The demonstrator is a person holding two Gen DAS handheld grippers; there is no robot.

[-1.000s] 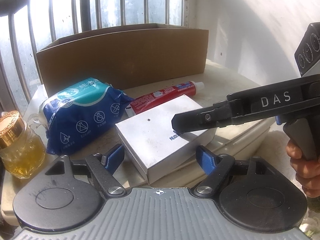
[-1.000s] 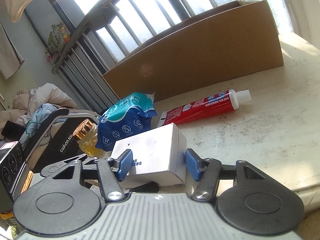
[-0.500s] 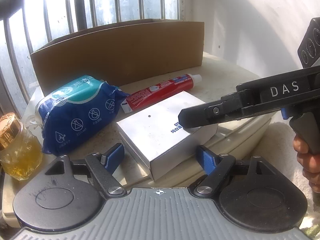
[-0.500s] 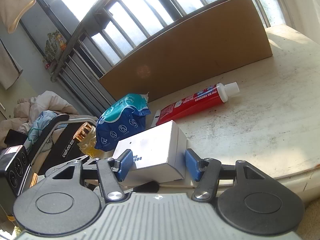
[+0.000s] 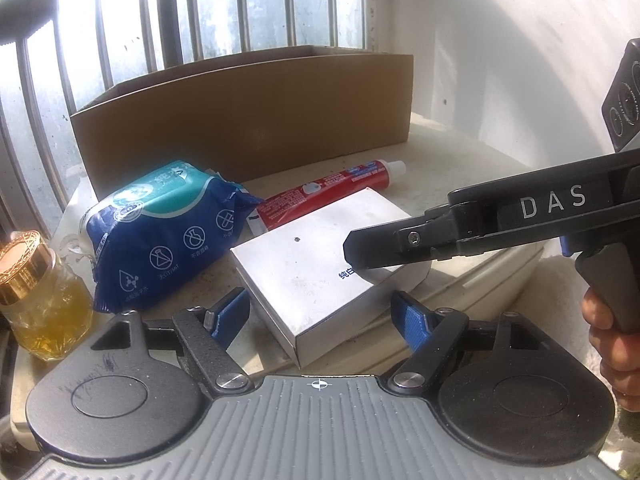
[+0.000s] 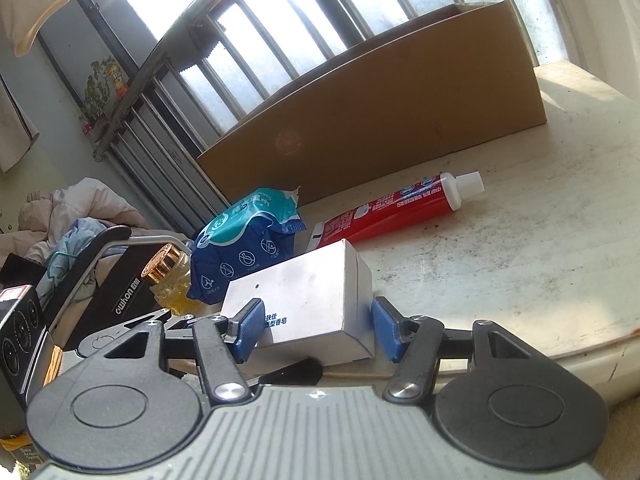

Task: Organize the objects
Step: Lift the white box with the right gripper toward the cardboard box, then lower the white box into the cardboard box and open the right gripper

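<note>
**Soap carton between the right pads**

A long brown cardboard box [image 5: 244, 120] stands at the back. On the white surface [image 6: 540, 248] lie a blue wipes pack [image 5: 160, 240], a red toothpaste tube [image 6: 400, 208] and a silver rectangular soap carton [image 6: 304, 304]. The right gripper [image 6: 316, 330] straddles that carton (pads apparently touching it). The left gripper [image 5: 320, 316] is spread.

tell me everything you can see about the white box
The white box is a flat rectangular carton, plain matte card with a small dark dot and blue Chinese print on top. It looks closed, lying flat on the pale worktop near its front edge, beside the wipes pack and toothpaste. The right gripper straddles its end, pads not clearly touching.
</note>
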